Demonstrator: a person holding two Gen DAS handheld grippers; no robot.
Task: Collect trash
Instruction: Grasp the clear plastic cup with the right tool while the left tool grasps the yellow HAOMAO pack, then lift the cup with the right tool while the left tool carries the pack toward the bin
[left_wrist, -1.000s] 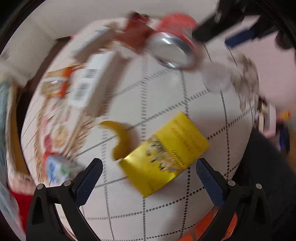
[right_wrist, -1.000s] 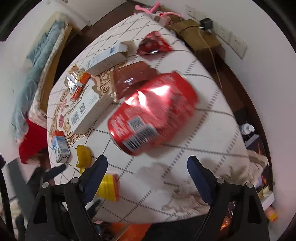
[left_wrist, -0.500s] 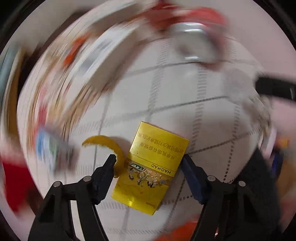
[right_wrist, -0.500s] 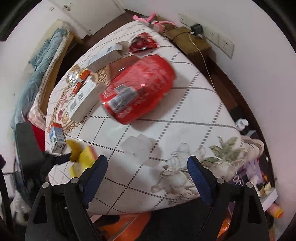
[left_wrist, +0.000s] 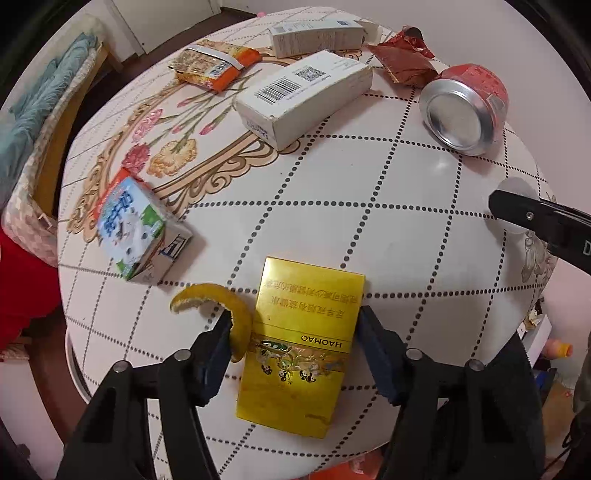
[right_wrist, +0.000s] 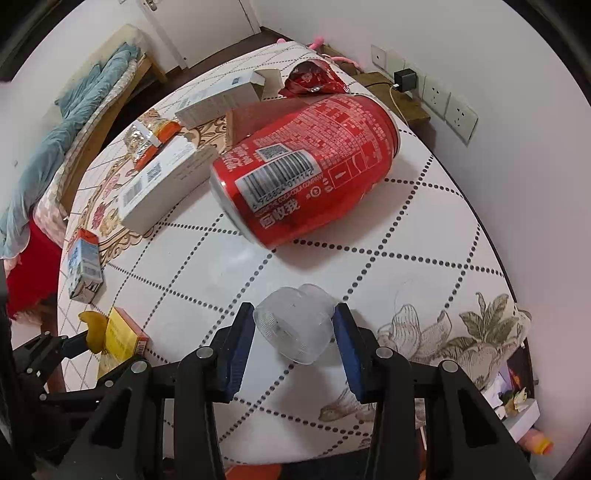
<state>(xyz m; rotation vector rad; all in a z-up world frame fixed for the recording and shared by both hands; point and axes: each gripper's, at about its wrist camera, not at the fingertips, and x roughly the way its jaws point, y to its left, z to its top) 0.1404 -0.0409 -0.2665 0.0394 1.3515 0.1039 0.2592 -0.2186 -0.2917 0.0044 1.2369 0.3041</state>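
My left gripper (left_wrist: 293, 339) has just been closing and straddles the yellow cigarette pack (left_wrist: 301, 347), which lies flat near the front edge of the bench (left_wrist: 388, 229). The right pad sits against the pack's edge; between the left pad and the pack is the curl of orange peel (left_wrist: 221, 302). I judge this a pinch on pack and peel together, and that is the first risk: the peel is soft and curved, so the pad may slide off it, or the peel may drop out as I lift, leaving the pack loose.

My right gripper (right_wrist: 293, 332) has also just been closing and now pinches the small clear plastic cup (right_wrist: 299, 325), lying on its side, with both pads touching its wall. The cup looks thin, so squeezing harder could buckle it and pop it out; too light a hold could let it slip.

The red can (right_wrist: 306, 166) lies on its side just beyond the cup. It can roll, and a careless lift with my right gripper could nudge it toward the bench edge by the wall. The milk carton (left_wrist: 136, 229), white boxes (left_wrist: 306, 99) and wrappers (left_wrist: 214, 66) lie farther back, not yet collected.
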